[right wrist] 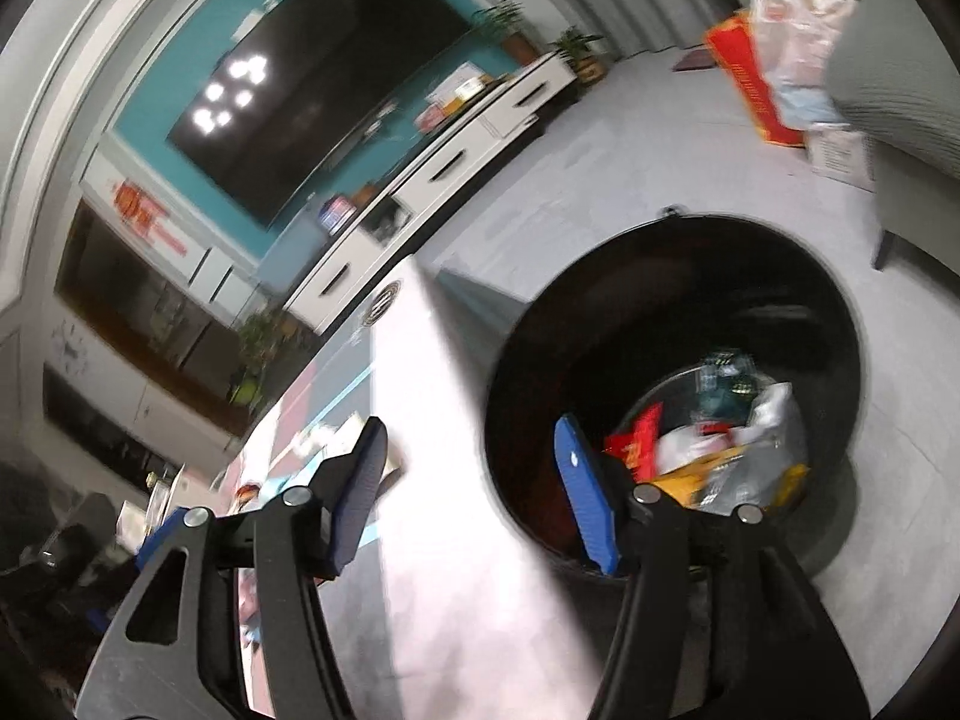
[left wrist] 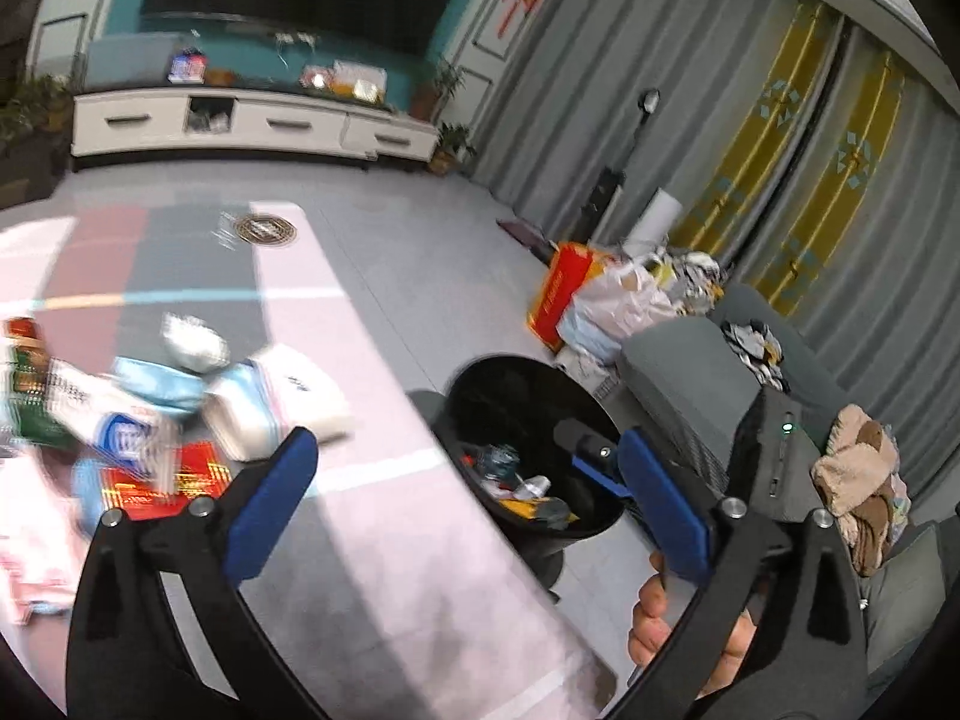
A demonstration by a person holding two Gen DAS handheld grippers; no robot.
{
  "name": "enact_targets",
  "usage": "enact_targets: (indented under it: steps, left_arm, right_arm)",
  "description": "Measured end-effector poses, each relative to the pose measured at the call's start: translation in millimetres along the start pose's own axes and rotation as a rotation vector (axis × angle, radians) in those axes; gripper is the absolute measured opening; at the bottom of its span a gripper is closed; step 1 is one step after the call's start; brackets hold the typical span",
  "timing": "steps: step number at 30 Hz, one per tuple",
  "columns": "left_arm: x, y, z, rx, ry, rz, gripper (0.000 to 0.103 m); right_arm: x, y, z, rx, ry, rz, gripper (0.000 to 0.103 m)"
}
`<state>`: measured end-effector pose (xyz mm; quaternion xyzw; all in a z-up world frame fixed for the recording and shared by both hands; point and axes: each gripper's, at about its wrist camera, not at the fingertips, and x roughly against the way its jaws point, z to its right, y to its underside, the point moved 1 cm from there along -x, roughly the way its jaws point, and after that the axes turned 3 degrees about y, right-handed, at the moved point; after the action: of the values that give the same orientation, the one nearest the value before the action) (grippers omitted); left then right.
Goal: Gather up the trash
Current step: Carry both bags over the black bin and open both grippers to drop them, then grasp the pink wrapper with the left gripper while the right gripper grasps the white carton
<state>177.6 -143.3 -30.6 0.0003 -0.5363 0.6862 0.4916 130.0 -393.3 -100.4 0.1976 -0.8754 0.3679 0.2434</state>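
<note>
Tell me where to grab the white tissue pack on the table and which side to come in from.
Grip the white tissue pack across its short width, fingers on the two long sides. Come from its near, right-hand end: that end faces the open left gripper, while other wrappers crowd its left. It looks soft, so expect it to squash.

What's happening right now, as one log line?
left gripper: open, empty | right gripper: open, empty | bin: holds trash | table: wrappers left

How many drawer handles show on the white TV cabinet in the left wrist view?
3: one at the left end, one in the middle, one on the right of the white TV cabinet. Others may be hidden.
</note>
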Motion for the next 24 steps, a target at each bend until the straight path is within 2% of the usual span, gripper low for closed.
enact_targets:
  steps: [3, 7, 10, 13, 16, 19, 24]
  left_arm:
    - [40.9, -1.5, -29.9, 0.025, -0.065, 0.054, 0.1]
    - [83.9, 1.7, -84.1, 0.097, -0.168, 0.089, 0.1]
    - [114.1, 16.2, -141.8, 0.239, -0.241, 0.126, 0.1]
    - [128.6, 34.9, -191.5, 0.4, -0.255, 0.127, 0.1]
    - [129.0, 43.0, -215.2, 0.482, -0.245, 0.09, 0.1]
    - [126.2, 46.4, -220.3, 0.472, -0.274, 0.053, 0.1]
    - [122.7, 54.3, -232.9, 0.512, -0.24, 0.02, 0.1]
  right_arm:
    - [-10.3, 11.0, -24.4, 0.049, -0.054, -0.047, 0.059]
    - [-22.2, 29.3, -64.3, 0.143, -0.134, -0.114, 0.06]
    - [-27.9, 43.0, -89.1, 0.225, -0.156, -0.136, 0.061]
    - [-38.5, 58.3, -110.2, 0.286, -0.173, -0.175, 0.062]
    - [-52.5, 69.0, -124.3, 0.31, -0.186, -0.212, 0.062]
    - [-63.1, 78.9, -135.2, 0.317, -0.197, -0.238, 0.062]
    - [-80.6, 82.6, -158.7, 0.342, -0.198, -0.258, 0.062]
